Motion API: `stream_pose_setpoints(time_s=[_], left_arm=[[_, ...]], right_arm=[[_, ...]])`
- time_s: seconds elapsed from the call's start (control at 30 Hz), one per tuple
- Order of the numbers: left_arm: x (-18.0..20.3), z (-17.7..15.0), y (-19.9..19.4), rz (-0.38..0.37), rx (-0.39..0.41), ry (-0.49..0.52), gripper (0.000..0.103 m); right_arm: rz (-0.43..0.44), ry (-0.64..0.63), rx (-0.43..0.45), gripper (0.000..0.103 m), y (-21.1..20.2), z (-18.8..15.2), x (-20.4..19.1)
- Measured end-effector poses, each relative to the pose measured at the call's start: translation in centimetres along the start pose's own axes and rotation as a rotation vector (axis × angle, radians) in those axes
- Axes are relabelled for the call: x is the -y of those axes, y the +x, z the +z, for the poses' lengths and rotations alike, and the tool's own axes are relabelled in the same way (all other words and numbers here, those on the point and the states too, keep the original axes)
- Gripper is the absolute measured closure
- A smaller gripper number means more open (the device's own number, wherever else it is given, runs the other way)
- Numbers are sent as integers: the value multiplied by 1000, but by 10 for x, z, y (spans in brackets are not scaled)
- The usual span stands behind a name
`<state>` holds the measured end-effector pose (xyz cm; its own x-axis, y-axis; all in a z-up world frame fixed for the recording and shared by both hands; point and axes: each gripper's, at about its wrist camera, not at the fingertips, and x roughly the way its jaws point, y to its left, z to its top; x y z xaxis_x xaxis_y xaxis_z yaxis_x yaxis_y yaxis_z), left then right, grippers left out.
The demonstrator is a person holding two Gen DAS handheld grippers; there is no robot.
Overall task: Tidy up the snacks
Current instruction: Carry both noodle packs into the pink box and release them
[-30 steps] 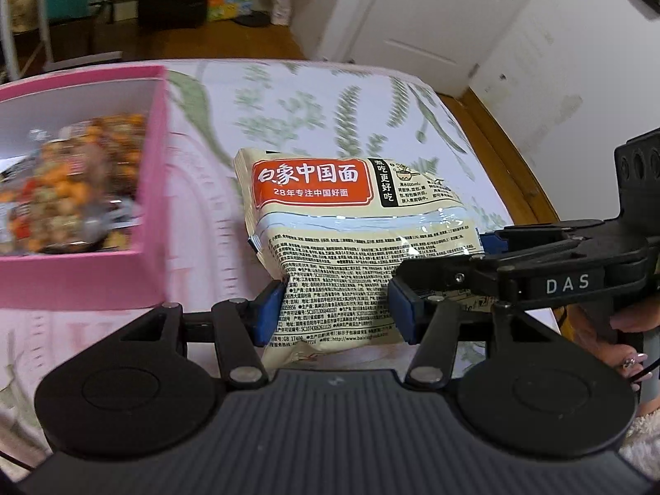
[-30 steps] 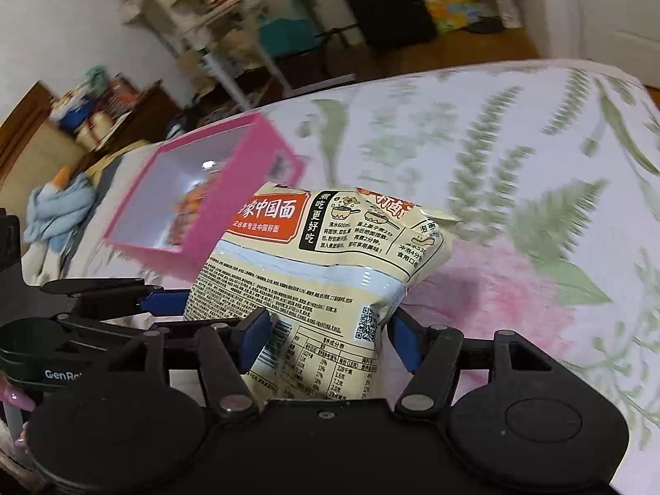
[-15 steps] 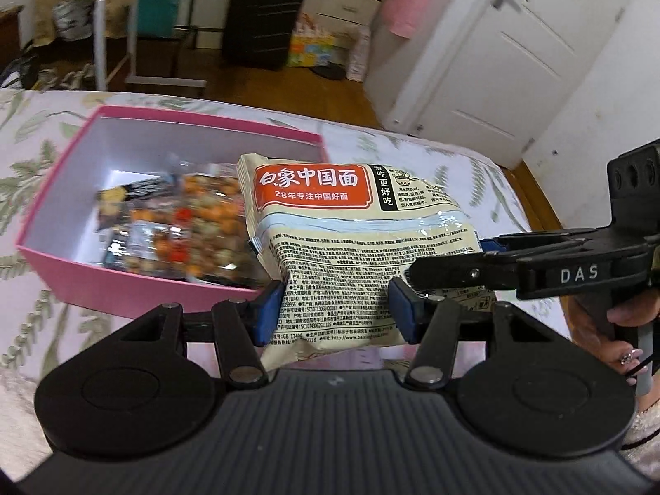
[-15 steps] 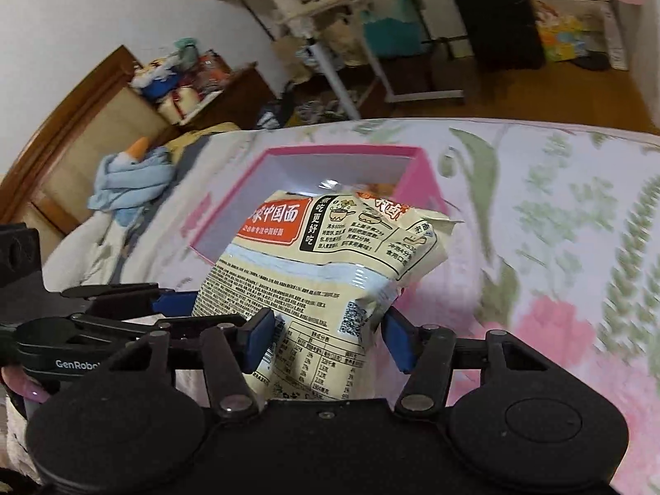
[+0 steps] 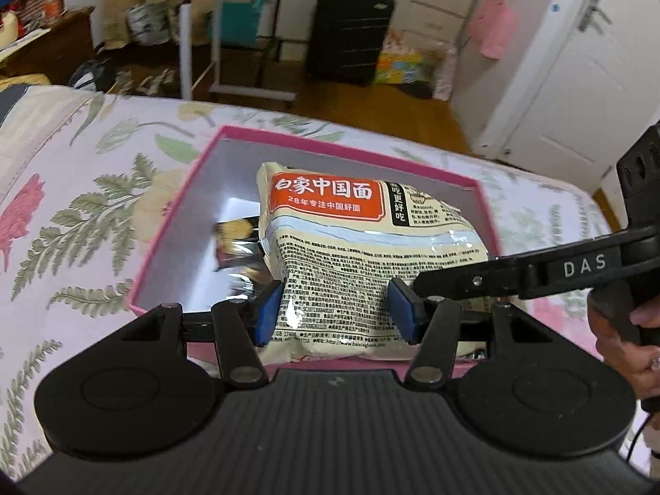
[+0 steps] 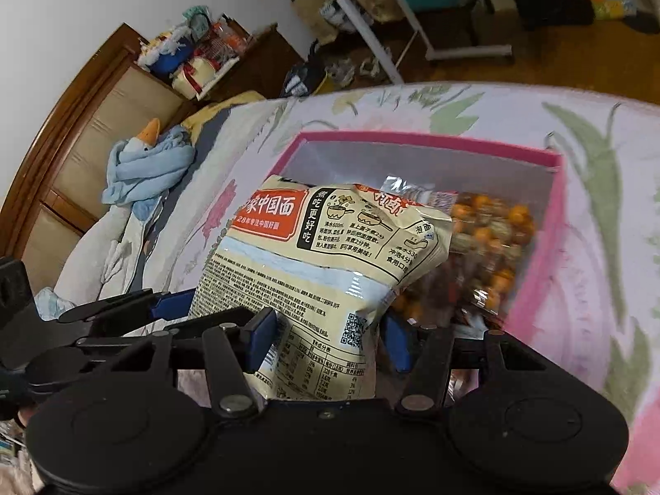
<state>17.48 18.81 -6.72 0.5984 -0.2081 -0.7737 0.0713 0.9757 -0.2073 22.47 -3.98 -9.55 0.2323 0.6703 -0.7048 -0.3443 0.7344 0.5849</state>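
the right gripper [image 6: 328, 340] clamps the lower end of a cream noodle packet [image 6: 330, 264], held over the near edge of a pink box [image 6: 536, 284] on a floral bedspread [image 6: 598, 132]. a clear bag of orange snacks [image 6: 491, 239] lies inside the box. the left gripper [image 6: 165, 303] grips the packet's left edge.

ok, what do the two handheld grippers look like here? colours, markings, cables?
Both are black plastic with blue finger pads. The left gripper has a ribbed grey body; the right gripper reads "DAS" in white on its side, seen from the left wrist. A thin black cable hangs below it.

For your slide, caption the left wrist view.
Both grippers carry a noodle packet over a pink box on a floral bedspread.
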Motion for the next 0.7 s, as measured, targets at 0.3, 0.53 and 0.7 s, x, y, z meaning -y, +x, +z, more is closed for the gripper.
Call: stream_pose_setpoints(time_s=[0.3, 0.53, 0.7], left_arm=[[-30, 23, 41, 111, -3, -40, 43], [-29, 15, 30, 117, 35, -62, 37], [-11, 4, 7, 71, 58, -44, 37]], right_arm=[[20, 85, -26, 41, 53, 31, 3], [25, 10, 47, 40, 14, 14, -8], [-54, -104, 130, 38, -37, -21, -20]])
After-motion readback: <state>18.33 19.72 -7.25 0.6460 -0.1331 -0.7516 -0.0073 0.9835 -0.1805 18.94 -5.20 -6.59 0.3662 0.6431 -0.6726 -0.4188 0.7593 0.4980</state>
